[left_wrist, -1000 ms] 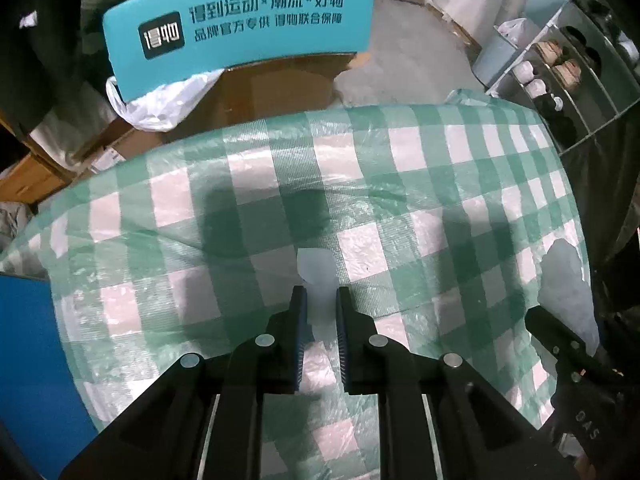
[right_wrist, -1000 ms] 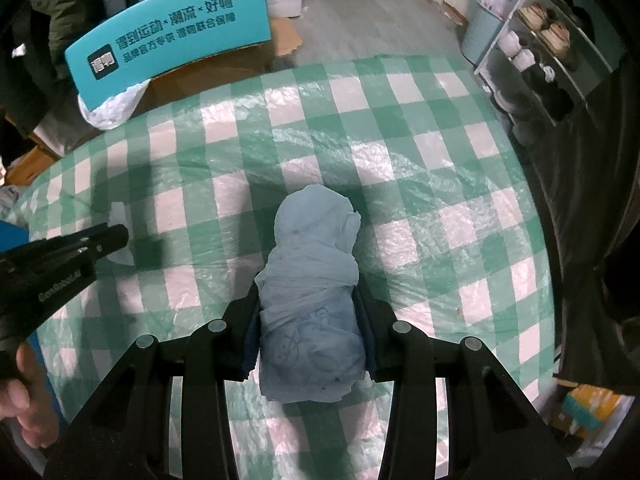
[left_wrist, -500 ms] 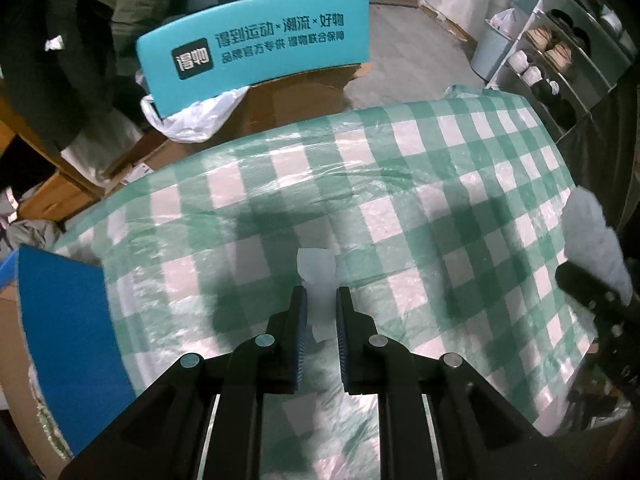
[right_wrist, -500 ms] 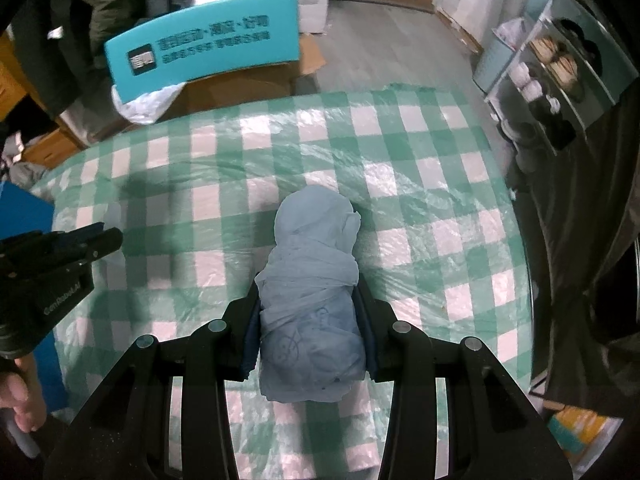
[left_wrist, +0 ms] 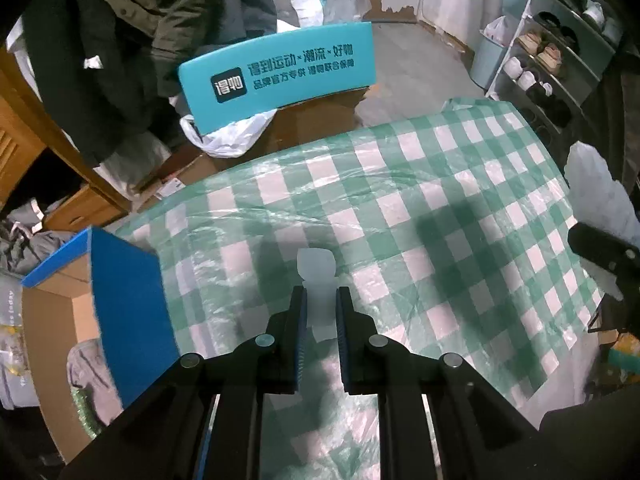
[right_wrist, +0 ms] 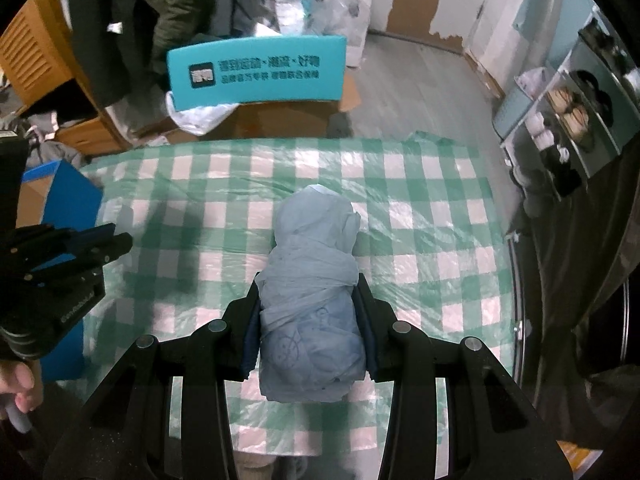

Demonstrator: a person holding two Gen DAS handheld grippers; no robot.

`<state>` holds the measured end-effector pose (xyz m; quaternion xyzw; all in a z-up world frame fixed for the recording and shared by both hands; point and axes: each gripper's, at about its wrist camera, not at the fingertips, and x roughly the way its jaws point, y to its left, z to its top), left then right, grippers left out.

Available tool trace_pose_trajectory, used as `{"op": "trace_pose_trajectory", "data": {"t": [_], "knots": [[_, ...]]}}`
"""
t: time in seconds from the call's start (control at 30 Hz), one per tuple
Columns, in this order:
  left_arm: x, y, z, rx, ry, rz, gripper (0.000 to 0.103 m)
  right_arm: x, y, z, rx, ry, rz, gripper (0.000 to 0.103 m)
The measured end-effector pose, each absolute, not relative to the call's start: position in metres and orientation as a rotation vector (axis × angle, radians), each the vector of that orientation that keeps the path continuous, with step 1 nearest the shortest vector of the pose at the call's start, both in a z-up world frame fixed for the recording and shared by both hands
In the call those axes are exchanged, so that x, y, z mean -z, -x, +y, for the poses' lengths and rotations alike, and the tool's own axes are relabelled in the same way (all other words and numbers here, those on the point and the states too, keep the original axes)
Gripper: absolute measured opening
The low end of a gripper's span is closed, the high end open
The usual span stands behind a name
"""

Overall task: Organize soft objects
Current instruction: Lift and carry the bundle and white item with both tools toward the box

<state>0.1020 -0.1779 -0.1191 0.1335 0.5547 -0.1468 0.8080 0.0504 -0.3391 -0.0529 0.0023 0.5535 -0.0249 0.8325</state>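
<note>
Checked tablecloth (right_wrist: 420, 216); bundle (right_wrist: 312, 300) between jaws

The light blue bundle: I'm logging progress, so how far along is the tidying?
Done: the bundle is rolled, wrapped and lifted off the checked tablecloth. In hand: the right hand-held gripper clamps it, and the left hand-held gripper pinches a thin pale strip. Left: putting it away, perhaps in the open cardboard box.
</note>
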Motion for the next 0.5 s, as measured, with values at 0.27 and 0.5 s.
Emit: {"op": "trace_pose_trajectory", "data": {"t": [0.27,0.5], "knots": [[0.091,-0.084,-0.167,0.306,-0.309,1.128,0.014,0.034,-0.04,-0.321,0.008,0.032,1.137,0.039],[0.074,-0.068,-0.152,0.285,-0.326,1.098,0.014,0.017,-0.035,-0.303,-0.036,0.056,1.1,0.039]]}}
